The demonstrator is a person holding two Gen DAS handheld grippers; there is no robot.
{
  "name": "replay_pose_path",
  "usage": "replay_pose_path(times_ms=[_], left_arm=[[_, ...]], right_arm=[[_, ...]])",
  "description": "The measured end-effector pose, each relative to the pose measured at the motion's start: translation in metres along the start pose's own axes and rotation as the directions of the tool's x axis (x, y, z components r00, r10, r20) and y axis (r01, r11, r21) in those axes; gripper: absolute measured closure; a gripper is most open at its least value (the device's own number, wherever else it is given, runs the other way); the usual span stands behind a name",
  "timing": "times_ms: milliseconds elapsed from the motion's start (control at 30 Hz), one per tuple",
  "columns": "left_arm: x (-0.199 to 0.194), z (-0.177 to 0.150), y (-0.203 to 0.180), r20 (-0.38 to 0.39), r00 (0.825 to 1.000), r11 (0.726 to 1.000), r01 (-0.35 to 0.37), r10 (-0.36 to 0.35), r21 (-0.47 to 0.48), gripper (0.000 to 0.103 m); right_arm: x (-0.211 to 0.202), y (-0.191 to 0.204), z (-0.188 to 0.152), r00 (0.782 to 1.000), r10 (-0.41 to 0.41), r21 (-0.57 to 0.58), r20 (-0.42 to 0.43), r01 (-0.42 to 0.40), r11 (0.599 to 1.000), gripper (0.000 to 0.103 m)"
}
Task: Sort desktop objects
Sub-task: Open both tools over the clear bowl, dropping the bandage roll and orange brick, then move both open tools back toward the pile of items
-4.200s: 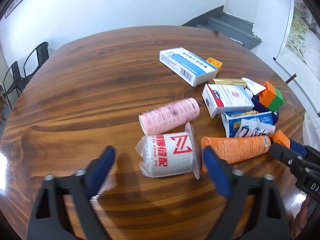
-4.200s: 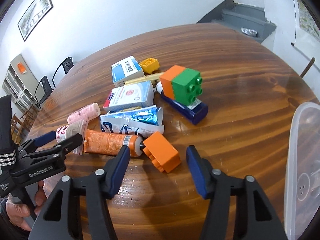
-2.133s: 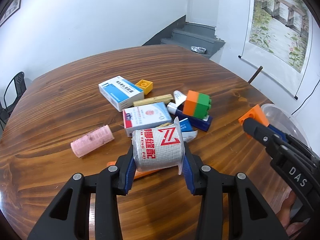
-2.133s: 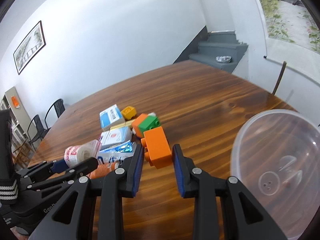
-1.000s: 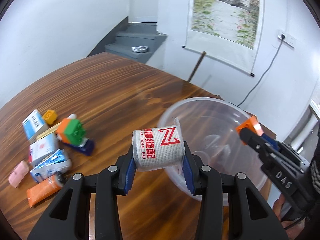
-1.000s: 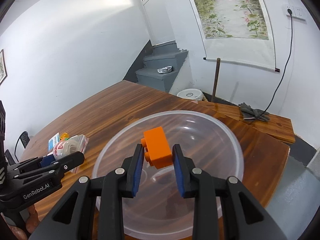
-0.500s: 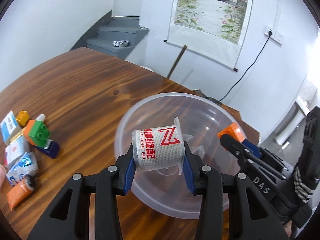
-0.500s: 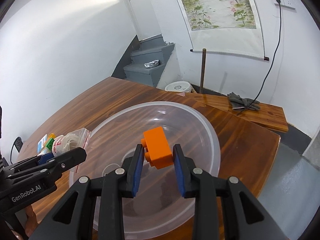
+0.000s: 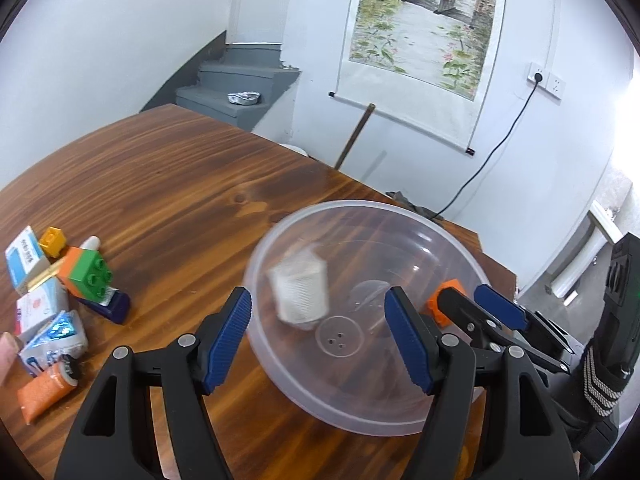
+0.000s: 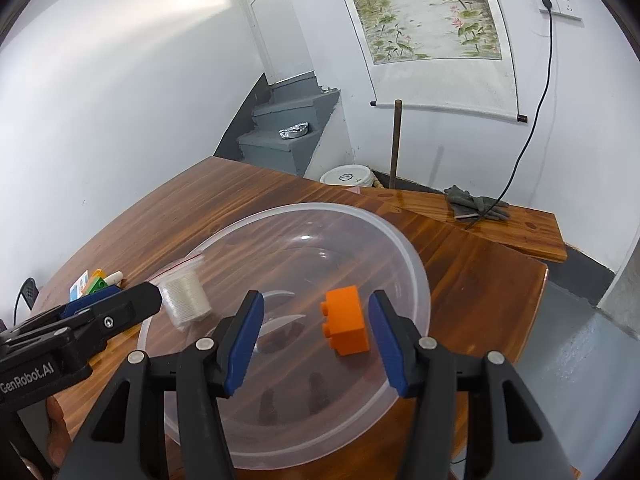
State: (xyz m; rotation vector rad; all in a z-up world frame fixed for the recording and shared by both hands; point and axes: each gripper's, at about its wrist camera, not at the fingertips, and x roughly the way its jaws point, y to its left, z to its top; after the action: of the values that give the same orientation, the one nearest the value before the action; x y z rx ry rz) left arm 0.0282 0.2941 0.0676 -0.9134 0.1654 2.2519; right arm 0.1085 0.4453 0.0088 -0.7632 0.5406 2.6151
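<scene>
A clear plastic bowl (image 9: pixel 476 272) stands on the wooden table near its right edge. My left gripper (image 9: pixel 320 336) is over the bowl's near rim, its jaws opening, and the white bandage roll (image 9: pixel 298 292) drops blurred and free between them into the bowl. My right gripper (image 10: pixel 316 344) is above the bowl (image 10: pixel 416 264), jaws opening. The orange brick (image 10: pixel 346 326) hangs loose between them, close to the right pad. The roll (image 10: pixel 186 300) shows beside the left gripper (image 10: pixel 120 300). The right gripper (image 9: pixel 480 308) and brick (image 9: pixel 444 304) appear through the bowl wall.
A pile lies at the table's left: an orange-and-green brick (image 9: pixel 88 272), a yellow brick (image 9: pixel 52 240), medicine boxes (image 9: pixel 24 256), an orange tube (image 9: pixel 46 388). Beyond the table are grey gloves (image 10: pixel 476 204) on a bench, a white bucket (image 10: pixel 346 176) and stairs.
Both grippers have opened above the bowl. The bandage roll has left the left pads and is falling. The orange brick has come free and shifted towards the right pad.
</scene>
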Motion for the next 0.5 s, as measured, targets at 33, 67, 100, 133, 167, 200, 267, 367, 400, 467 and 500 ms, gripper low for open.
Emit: replay_pose_path(times_ms=[33, 67, 100, 133, 167, 200, 267, 367, 400, 467, 500], left_arm=[[-0.002, 0.0, 0.002, 0.004, 1.0, 1.0, -0.01, 0.01, 0.002, 0.03], [-0.003, -0.001, 0.004, 0.006, 1.0, 1.0, -0.026, 0.026, 0.004, 0.03], [-0.004, -0.001, 0.007, 0.006, 0.999, 0.999, -0.043, 0.043, 0.007, 0.03], [-0.006, -0.002, 0.01, 0.008, 0.998, 0.998, -0.058, 0.058, 0.008, 0.03], [-0.009, -0.002, 0.013, 0.01, 0.998, 0.998, -0.069, 0.069, 0.006, 0.03], [-0.01, -0.003, 0.017, 0.011, 0.997, 0.997, -0.078, 0.078, 0.002, 0.03], [-0.014, -0.004, 0.028, 0.007, 0.995, 0.995, -0.098, 0.098, -0.01, 0.03], [-0.02, -0.005, 0.045, 0.01, 0.993, 0.992, -0.119, 0.12, -0.033, 0.03], [-0.022, -0.005, 0.05, 0.008, 0.991, 0.991, -0.131, 0.131, -0.039, 0.03], [-0.027, -0.006, 0.061, 0.005, 0.988, 0.987, -0.151, 0.152, -0.052, 0.03], [-0.029, -0.007, 0.065, 0.005, 0.987, 0.986, -0.157, 0.158, -0.056, 0.03]], right_arm=[[0.0, 0.002, -0.001, 1.0, 0.002, -0.002, -0.002, -0.002, 1.0, 0.044], [0.0, 0.005, -0.002, 1.0, 0.005, -0.005, -0.005, -0.005, 1.0, 0.044], [0.0, 0.007, -0.003, 1.0, 0.008, -0.009, -0.007, -0.008, 1.0, 0.044], [-0.001, 0.011, -0.003, 1.0, 0.013, -0.014, -0.009, -0.013, 1.0, 0.044], [-0.001, 0.014, -0.004, 1.0, 0.016, -0.018, -0.009, -0.016, 1.0, 0.044], [-0.001, 0.018, -0.004, 1.0, 0.021, -0.024, -0.01, -0.021, 0.999, 0.044], [-0.001, 0.027, -0.006, 0.999, 0.035, -0.039, -0.01, -0.035, 0.999, 0.044], [0.0, 0.041, -0.007, 0.998, 0.056, -0.062, -0.013, -0.057, 0.996, 0.044], [0.001, 0.045, -0.007, 0.998, 0.066, -0.073, -0.016, -0.067, 0.995, 0.044], [0.002, 0.057, -0.008, 0.996, 0.086, -0.093, -0.023, -0.088, 0.992, 0.044], [0.002, 0.064, -0.009, 0.995, 0.096, -0.103, -0.021, -0.098, 0.99, 0.044]])
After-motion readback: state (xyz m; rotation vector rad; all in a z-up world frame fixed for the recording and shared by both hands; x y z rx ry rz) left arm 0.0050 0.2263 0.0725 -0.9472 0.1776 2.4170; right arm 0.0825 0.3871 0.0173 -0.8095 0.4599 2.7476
